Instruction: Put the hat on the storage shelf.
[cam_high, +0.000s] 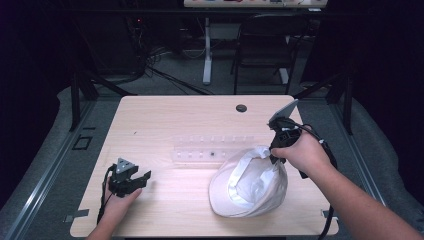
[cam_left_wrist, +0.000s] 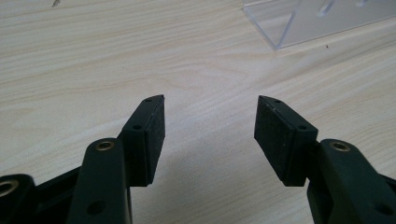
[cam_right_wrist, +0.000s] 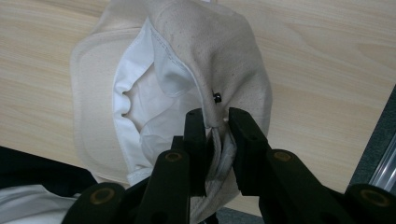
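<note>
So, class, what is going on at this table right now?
A person works with a handheld gripper in each hand. The right gripper has its fingers pinched on the back edge of a cream cap, lifting that end while the brim rests on the wooden table. The left gripper sits open and idle over bare wood, beside a clear plastic rack.

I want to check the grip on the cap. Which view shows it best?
The right gripper view: the right tongs pinch the cream cap at its back edge, close up. The high view shows the whole cap small, hanging from those tongs above the table.
</note>
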